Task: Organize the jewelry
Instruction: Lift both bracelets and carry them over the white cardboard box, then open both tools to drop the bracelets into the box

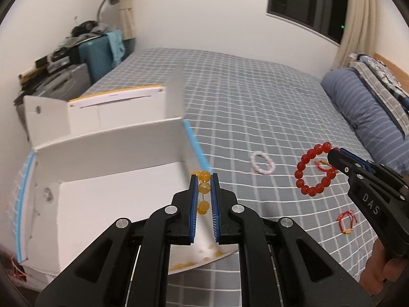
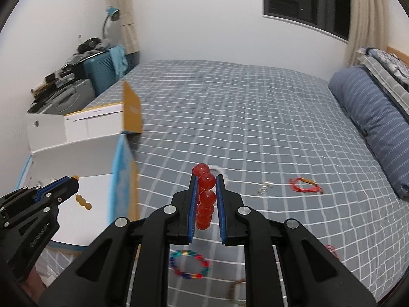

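My left gripper (image 1: 204,179) is shut on a yellow bead bracelet (image 1: 203,188) and holds it over the right edge of an open white cardboard box (image 1: 107,184); it also shows in the right wrist view (image 2: 74,179), beads (image 2: 83,201) hanging. My right gripper (image 2: 207,177) is shut on a red bead bracelet (image 2: 205,197), lifted above the bed; in the left wrist view it (image 1: 334,153) holds the red ring (image 1: 313,170) in the air. A pale pink bracelet (image 1: 262,163), red cord bracelets (image 1: 346,222) (image 2: 305,185), a multicolour bracelet (image 2: 189,263) and a small silver piece (image 2: 265,186) lie on the bed.
The bed has a grey checked sheet (image 2: 255,117). A blue striped pillow (image 2: 375,125) lies at the right. Suitcases and clutter (image 2: 84,76) stand at the far left by the wall. The box flaps (image 2: 131,107) stand up beside the sheet.
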Motion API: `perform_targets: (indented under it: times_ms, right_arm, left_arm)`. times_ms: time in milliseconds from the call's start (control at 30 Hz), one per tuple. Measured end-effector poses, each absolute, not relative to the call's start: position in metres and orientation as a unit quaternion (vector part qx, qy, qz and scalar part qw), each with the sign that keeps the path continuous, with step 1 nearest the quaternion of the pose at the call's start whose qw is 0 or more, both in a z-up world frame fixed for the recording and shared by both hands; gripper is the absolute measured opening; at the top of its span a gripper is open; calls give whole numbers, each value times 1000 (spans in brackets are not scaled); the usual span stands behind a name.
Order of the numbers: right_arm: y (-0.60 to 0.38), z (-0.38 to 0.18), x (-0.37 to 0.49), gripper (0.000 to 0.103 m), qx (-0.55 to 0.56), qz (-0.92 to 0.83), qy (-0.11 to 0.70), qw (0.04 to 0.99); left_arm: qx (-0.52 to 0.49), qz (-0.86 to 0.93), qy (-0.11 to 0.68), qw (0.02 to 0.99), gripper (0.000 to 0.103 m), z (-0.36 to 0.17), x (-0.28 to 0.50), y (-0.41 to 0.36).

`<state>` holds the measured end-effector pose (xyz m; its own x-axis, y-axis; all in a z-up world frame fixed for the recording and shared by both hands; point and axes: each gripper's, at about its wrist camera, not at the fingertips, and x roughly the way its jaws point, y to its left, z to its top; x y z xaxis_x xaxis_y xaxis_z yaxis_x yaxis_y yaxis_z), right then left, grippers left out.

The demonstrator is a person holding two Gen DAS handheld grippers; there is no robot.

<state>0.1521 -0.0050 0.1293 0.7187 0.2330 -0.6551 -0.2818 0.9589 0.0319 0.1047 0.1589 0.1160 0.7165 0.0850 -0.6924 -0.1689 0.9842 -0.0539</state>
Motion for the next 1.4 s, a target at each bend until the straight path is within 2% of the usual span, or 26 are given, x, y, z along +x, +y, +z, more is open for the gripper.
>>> perform_targets:
  times_ms: [533,1000,1400]
  right_arm:
    - [113,136,118,13,-61,222,331,915]
    - [165,68,137,13,-80,234,399,883]
    - [179,40,147,13,-96,228,442,862]
  left_arm:
    - [-89,158,373,910,9,110,54,277]
    - [-103,192,420,881,9,61,52,324]
    - [-108,186,456,864,9,33,63,336]
